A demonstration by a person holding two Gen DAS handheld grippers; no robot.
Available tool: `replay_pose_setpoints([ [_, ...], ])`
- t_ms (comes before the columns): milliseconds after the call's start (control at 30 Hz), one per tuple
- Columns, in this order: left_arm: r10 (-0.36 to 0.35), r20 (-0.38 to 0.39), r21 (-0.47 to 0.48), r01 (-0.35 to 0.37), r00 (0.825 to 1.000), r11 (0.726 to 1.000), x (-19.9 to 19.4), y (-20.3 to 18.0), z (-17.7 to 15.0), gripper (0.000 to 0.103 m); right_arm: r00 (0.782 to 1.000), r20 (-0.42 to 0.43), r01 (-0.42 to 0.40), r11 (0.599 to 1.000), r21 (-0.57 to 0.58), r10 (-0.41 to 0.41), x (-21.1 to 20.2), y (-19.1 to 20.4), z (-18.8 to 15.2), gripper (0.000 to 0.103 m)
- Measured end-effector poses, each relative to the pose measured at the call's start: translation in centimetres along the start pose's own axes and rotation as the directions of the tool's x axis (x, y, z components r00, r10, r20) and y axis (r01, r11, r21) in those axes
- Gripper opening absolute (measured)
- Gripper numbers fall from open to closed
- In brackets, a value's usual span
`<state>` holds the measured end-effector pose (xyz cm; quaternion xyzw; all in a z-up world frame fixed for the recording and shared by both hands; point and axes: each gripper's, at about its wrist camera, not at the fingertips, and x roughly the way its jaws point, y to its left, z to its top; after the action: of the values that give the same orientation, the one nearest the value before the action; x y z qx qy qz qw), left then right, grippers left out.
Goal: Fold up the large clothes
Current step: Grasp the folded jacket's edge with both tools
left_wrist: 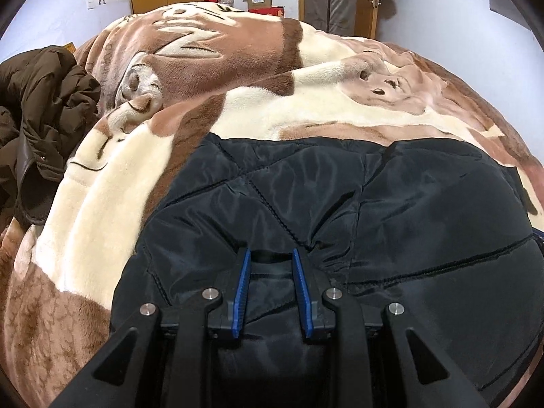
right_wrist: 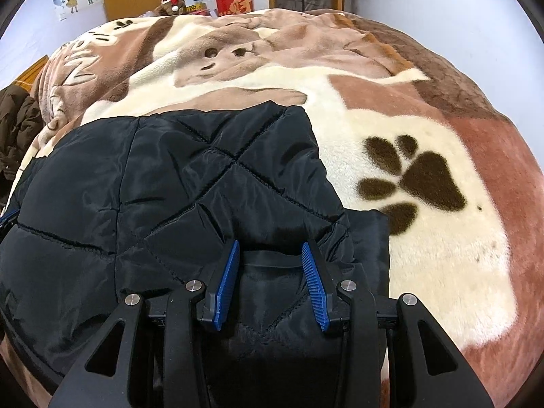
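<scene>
Both the left gripper [left_wrist: 272, 255] and right gripper [right_wrist: 271, 248] pinch the black quilted jacket's [right_wrist: 176, 183] near edge, the folded body stretching ahead across the blanket [right_wrist: 425, 265].

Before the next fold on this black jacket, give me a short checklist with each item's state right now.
1. Left tool has jacket fabric between its pads: ok, a bunched fold sits there.
2. Right tool likewise has fabric between its pads: ok.
3. Both grips firm enough to lift: cannot tell; the pads stand apart around thick padding.
4. Blanket beyond the jacket free for the fold: ok in both views.
5. Brown coat clear of the jacket: ok, it lies apart at the left edge.
6. Jacket lying flat: not ok, it puckers around both tools.
</scene>
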<state>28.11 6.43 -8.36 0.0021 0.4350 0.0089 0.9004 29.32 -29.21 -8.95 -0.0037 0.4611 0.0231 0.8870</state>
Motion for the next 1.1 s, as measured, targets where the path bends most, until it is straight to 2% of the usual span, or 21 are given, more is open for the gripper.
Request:
replay_pose_setpoints([
  [200,-0.031,0.003,-0.025,0.031,1.000,0.999,-0.3,0.4,0.1,0.028,1.000,-0.006,0.023,1.000,-0.017,-0.023,-0.1,0.4,0.2,0.039],
  [300,-0.080,0.031,-0.060,0.081,0.996,0.995,-2.1,1.6,0.9,0.028,1.000,-0.011,0.028,1.000,0.007,-0.028,-1.4,0.3,1.0,0.039],
  [433,-0.073,0.074,-0.056,0.077,0.995,0.995,-3.0,3.5,2.6,0.028,0.998,0.057,-0.043,0.997,0.072,0.039,-3.9,0.3,2.6,0.039],
  [567,-0.044,0.045,-0.069,0.047,0.998,0.996,-0.8,4.9,4.3,0.028,0.986,0.089,-0.142,0.990,0.026,0.139,-4.8,3.6,4.6,0.039],
  [733,-0.042,-0.002,-0.104,0.041,0.999,0.994,2.2,5.6,4.6,0.028,0.978,0.035,-0.204,0.978,-0.049,0.205,-1.8,8.6,6.0,0.039],
  [800,-0.036,-0.009,-0.100,0.035,0.999,0.994,3.1,5.4,4.1,0.028,0.985,-0.033,-0.169,0.984,-0.062,0.167,0.6,9.5,6.2,0.039],
  [833,-0.034,-0.010,-0.101,0.033,0.999,0.994,3.3,5.3,3.8,0.028,0.988,-0.061,-0.145,0.987,-0.071,0.141,2.3,9.8,6.1,0.039],
  [967,-0.048,0.000,-0.123,0.047,0.999,0.991,3.8,5.4,3.5,0.028,0.990,-0.039,-0.138,0.990,-0.041,0.136,4.1,8.5,5.6,0.039],
  [1100,-0.025,-0.006,-0.093,0.024,1.000,0.995,4.4,4.6,3.5,0.028,0.989,-0.035,-0.143,0.990,-0.016,0.142,3.7,7.8,5.5,0.039],
])
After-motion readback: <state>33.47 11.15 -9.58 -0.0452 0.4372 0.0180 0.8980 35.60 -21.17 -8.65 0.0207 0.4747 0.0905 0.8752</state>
